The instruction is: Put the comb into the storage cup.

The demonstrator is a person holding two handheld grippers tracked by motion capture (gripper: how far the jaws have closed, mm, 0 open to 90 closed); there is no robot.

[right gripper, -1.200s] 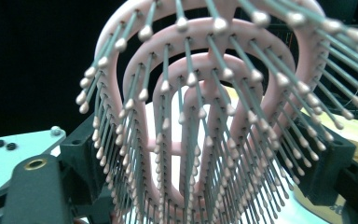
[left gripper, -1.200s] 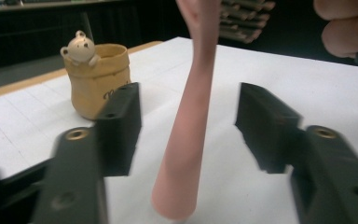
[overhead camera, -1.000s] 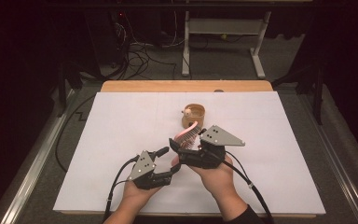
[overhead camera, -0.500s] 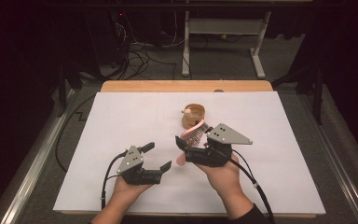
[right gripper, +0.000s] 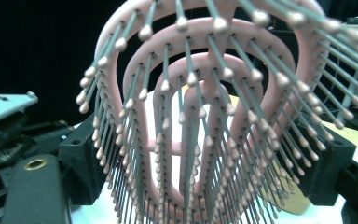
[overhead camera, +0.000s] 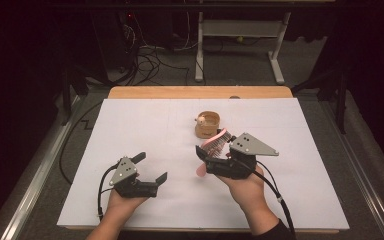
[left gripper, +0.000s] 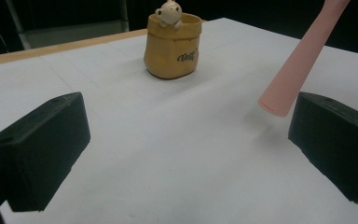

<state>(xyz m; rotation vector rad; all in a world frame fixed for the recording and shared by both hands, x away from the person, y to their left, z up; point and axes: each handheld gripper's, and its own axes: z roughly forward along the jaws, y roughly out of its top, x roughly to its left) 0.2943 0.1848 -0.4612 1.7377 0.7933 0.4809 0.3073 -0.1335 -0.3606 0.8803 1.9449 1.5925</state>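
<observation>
Pink hairbrush [overhead camera: 215, 145] clamped in right claw [overhead camera: 211, 159]; left claw [overhead camera: 151, 167] agape, well apart.

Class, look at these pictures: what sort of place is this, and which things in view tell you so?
Probably a lab or workshop recording bench, not a home. A white sheet covers the table for handling a pink hairbrush and a small yellow pot; loose cables lie on the floor behind, beside a metal desk frame.

A wooden table [overhead camera: 130, 93] carries 1 white sheet [overhead camera: 130, 130] over nearly its whole top, and 1 tan pot [overhead camera: 207, 125] stands on that sheet.
</observation>
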